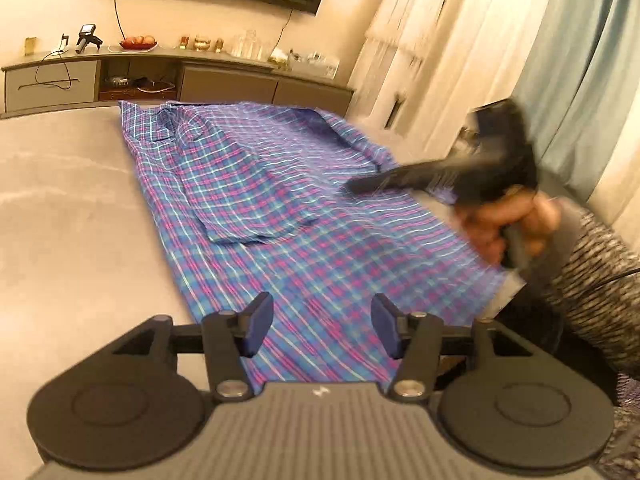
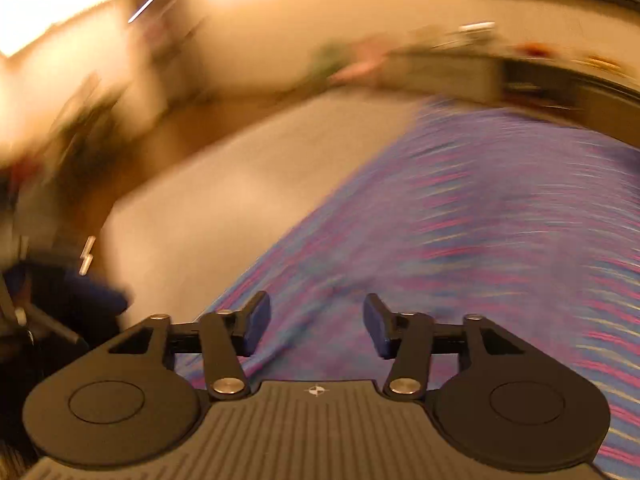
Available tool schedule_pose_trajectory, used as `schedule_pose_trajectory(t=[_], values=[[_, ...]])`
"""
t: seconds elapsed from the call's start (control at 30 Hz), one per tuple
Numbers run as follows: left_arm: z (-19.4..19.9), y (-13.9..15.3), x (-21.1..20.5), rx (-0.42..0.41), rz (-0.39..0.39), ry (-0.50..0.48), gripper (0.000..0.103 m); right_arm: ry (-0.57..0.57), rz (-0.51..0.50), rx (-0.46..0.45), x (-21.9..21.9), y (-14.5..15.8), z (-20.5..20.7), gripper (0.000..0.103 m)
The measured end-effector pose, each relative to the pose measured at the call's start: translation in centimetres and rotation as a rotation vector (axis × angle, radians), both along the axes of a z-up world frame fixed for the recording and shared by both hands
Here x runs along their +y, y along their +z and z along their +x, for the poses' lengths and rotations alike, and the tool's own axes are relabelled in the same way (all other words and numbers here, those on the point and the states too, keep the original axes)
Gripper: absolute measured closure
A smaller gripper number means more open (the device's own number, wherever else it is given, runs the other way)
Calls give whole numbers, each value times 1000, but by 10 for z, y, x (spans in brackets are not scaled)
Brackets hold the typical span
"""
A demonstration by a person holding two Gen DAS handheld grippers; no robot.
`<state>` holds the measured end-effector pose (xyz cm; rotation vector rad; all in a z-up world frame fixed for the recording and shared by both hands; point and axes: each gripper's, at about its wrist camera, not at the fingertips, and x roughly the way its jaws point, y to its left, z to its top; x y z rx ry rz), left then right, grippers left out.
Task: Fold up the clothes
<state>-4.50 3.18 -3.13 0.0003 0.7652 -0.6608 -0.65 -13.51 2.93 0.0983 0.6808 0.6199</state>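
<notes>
Both-handed, the left tool [image 1: 322,326] and right tool [image 2: 316,324] gape wide, empty, low over the plaid shirt [image 1: 280,200].

a broad pale grey surface [image 1: 72,200] (a bed or a table, hard to tell which) carries one thing, a blue and pink plaid shirt [image 1: 280,208]. the shirt lies flat, running from beneath the left gripper [image 1: 322,326] out ahead of it, one sleeve folded over the body. bare surface spreads to that gripper's left.
</notes>
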Motion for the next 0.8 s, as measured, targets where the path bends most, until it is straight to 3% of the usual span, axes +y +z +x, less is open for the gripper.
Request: schedule_pose_trajectory(t=[0.13,0.23,0.3,0.43,0.6,0.7,0.8], values=[[36,-22,-33,12,86,-69,56,-279,-84,50,-87,-16,21,45],[40,-45,-47,24,185,-107,61,-302,-151,105,-97,-39,20,45],[36,-53,-48,14,235,-113,63,-252,-204,111,-83,-50,11,41],[39,-51,-37,18,308,-37,70,-174,-267,57,-44,-53,-1,39],[48,-50,-21,54,316,41,71,-58,-280,30,-13,-49,-16,42],[50,-32,-26,60,258,27,71,-134,-267,-30,-64,-19,-4,44],[53,7,-38,9,164,-9,67,-409,-277,-51,-173,12,22,29]])
